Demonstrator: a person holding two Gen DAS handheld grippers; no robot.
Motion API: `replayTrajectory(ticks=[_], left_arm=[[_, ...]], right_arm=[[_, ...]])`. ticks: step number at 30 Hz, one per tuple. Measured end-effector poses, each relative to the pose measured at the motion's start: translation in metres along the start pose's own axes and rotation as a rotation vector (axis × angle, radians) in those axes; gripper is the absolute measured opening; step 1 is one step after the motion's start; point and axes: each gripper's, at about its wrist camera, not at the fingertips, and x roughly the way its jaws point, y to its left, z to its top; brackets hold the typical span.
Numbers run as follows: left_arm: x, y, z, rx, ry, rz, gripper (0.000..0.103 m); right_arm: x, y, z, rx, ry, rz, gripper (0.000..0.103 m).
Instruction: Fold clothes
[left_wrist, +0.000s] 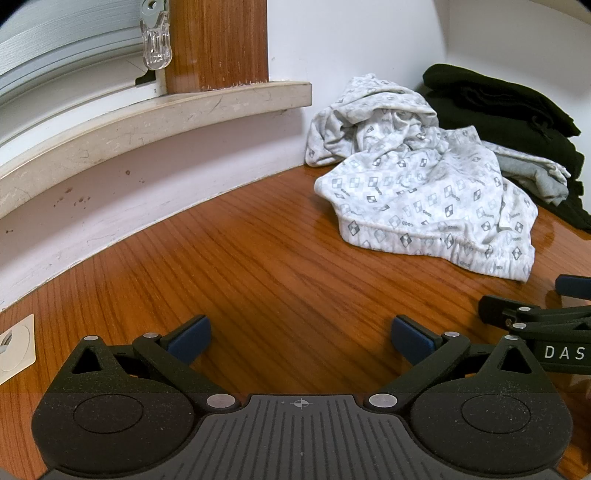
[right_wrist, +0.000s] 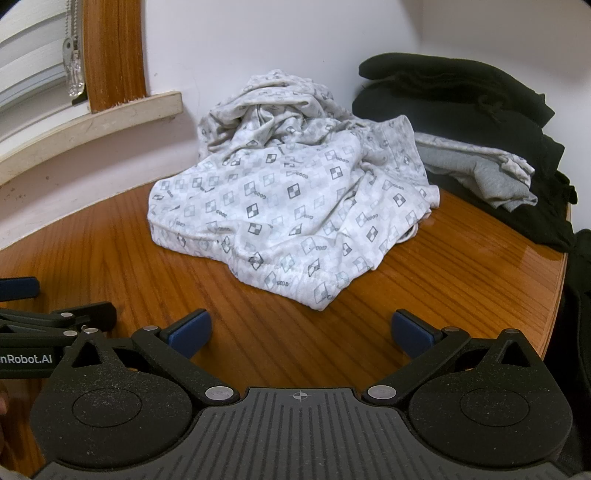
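Crumpled patterned garment on a wooden table, both grippers empty and spread wide.

The wooden table (right_wrist: 122, 254) carries three cloth heaps: a black pile (right_wrist: 476, 122) at the back right, the white checker-print garment (right_wrist: 280, 206) bunched mid-table against the wall, and a grey folded piece (right_wrist: 484, 177) between them. Only the left wrist view shows a white floor-type outlet plate (left_wrist: 14, 347) and a clear clip (left_wrist: 157, 40). The left gripper (left_wrist: 301, 336) and right gripper (right_wrist: 301, 332) hover short of the garment, jaws apart. Readable lettering: "DAS", "nRobot.AI", "GOOD" on the fabric.

Wood table (right_wrist: 258, 332) w/ clothes (right_wrist: 280, 206).
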Motion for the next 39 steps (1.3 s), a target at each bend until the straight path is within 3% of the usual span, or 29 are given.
replayTrajectory(ticks=[16, 18, 21, 28, 30, 32, 36, 39], left_arm=[[0.011, -0.036, 0.0, 0.015, -0.003, -0.014, 0.103], [0.007, -0.032, -0.001, 0.033, -0.014, -0.012, 0.103], [0.001, -0.018, 0.001, 0.051, -0.07, 0.048, 0.103], [-0.017, 0.024, 0.005, -0.108, -0.18, -0.019, 0.103], [-0.019, 0.026, 0.006, -0.128, -0.198, -0.039, 0.103], [-0.02, 0.025, 0.007, -0.129, -0.199, -0.052, 0.103], [-0.018, 0.024, 0.008, -0.127, -0.186, -0.068, 0.103], [-0.017, 0.026, 0.007, -0.147, -0.179, -0.075, 0.103]], right_arm=[[0.0, 0.0, 0.001, -0.017, 0.001, 0.025, 0.103], [-0.003, -0.003, 0.008, -0.065, -0.022, 0.068, 0.103], [-0.007, -0.006, 0.018, -0.137, -0.056, 0.131, 0.103], [-0.015, -0.015, 0.041, -0.304, -0.135, 0.277, 0.103], [-0.01, -0.021, 0.058, -0.348, -0.175, 0.232, 0.103], [0.007, -0.027, 0.073, -0.356, -0.155, 0.188, 0.102], [0.05, -0.045, 0.092, -0.291, -0.056, 0.185, 0.073], [0.074, -0.053, 0.091, -0.26, 0.021, 0.177, 0.064]])
